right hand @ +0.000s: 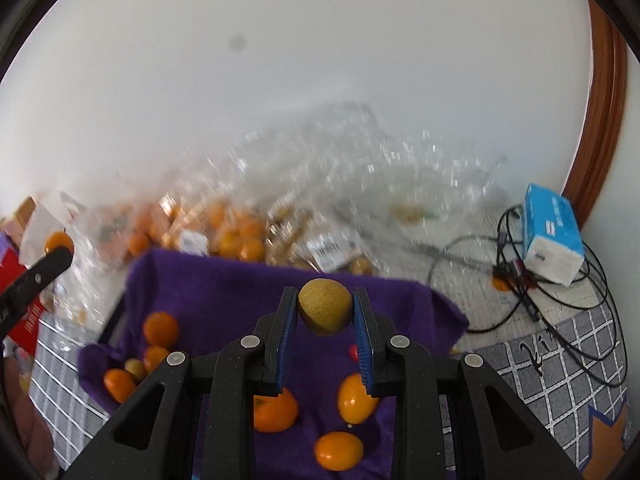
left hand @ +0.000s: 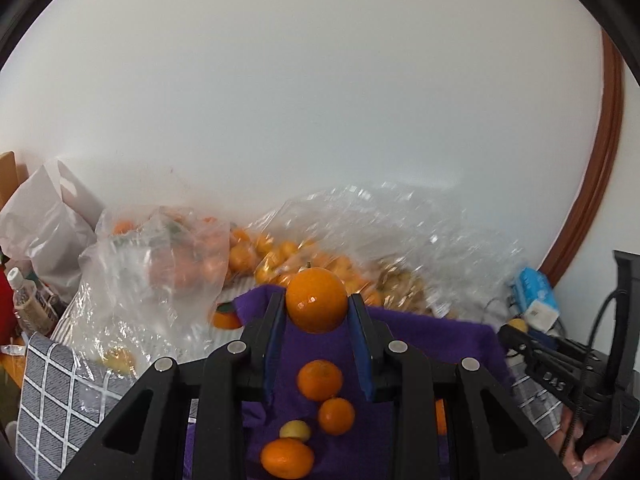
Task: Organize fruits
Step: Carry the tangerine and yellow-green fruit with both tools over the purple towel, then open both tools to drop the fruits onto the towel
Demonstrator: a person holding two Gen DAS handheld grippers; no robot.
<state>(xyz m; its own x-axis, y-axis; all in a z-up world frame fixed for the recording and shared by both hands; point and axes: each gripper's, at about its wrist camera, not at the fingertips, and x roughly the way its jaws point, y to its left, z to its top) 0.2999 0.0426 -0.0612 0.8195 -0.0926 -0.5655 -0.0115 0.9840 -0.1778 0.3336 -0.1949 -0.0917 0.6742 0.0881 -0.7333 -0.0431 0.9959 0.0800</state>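
Note:
My left gripper [left hand: 317, 307] is shut on a round orange [left hand: 316, 300] and holds it above the purple cloth [left hand: 432, 332]. Several small oranges [left hand: 320, 380] and a yellowish fruit [left hand: 295, 430] lie on the cloth below it. My right gripper [right hand: 325, 307] is shut on a rough yellow-brown round fruit [right hand: 325, 306] above the same purple cloth [right hand: 224, 284]. Orange fruits [right hand: 354, 398] lie on the cloth under it, and others [right hand: 160, 328] lie at its left. The left gripper's tip with its orange [right hand: 59, 243] shows at the far left of the right wrist view.
Clear plastic bags of oranges [left hand: 276, 256] and brownish fruit [left hand: 400, 284] lie against the white wall behind the cloth. A white bag [left hand: 44, 220] and a bottle [left hand: 24, 296] stand at left. A blue tissue pack [right hand: 554, 232] and black cables [right hand: 532, 280] lie at right on a grey checked cloth [right hand: 560, 360].

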